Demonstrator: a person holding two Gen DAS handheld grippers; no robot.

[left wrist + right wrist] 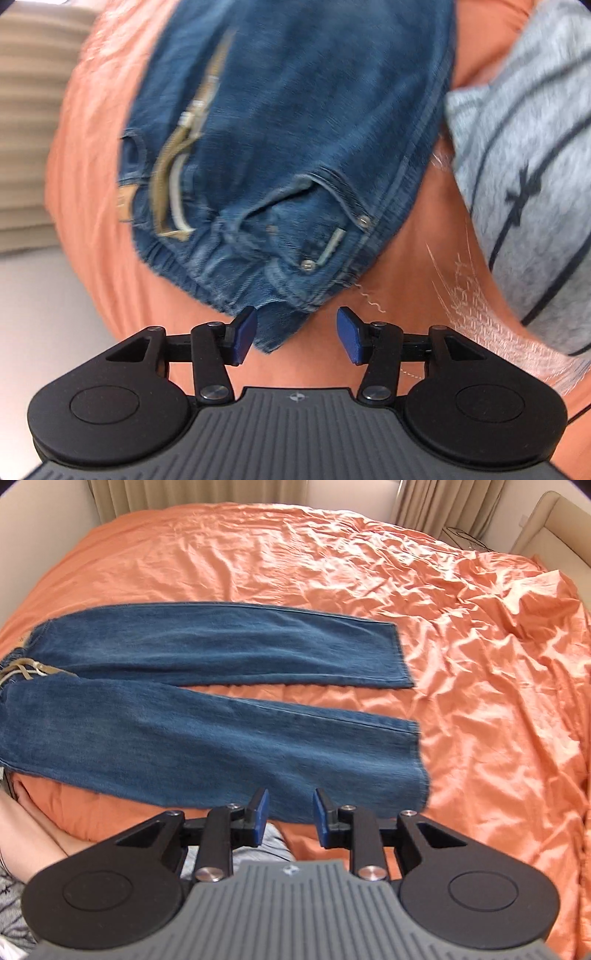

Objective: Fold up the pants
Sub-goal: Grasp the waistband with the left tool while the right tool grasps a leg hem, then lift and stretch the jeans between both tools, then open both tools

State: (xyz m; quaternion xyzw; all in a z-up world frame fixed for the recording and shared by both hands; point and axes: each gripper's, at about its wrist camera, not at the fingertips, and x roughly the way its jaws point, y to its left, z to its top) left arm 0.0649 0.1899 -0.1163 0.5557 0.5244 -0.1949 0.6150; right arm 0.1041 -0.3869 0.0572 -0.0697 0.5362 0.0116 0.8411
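Blue jeans (207, 716) lie flat on an orange bedsheet (369, 572), legs spread apart and pointing right, waistband at the left with a tan drawstring (22, 668). In the left wrist view the waist end of the jeans (295, 129) fills the frame, with the drawstring (173, 173) and a riveted pocket (332, 236). My left gripper (297, 338) is open, its jaws either side of the waistband corner, not closed on it. My right gripper (290, 819) is open and empty, just in front of the near leg's lower edge.
A grey striped garment (524, 166) on the person stands at the right of the left wrist view. A bare arm (26, 827) shows at lower left in the right wrist view. Curtains (424, 498) and a beige bed frame (546, 528) lie beyond the bed.
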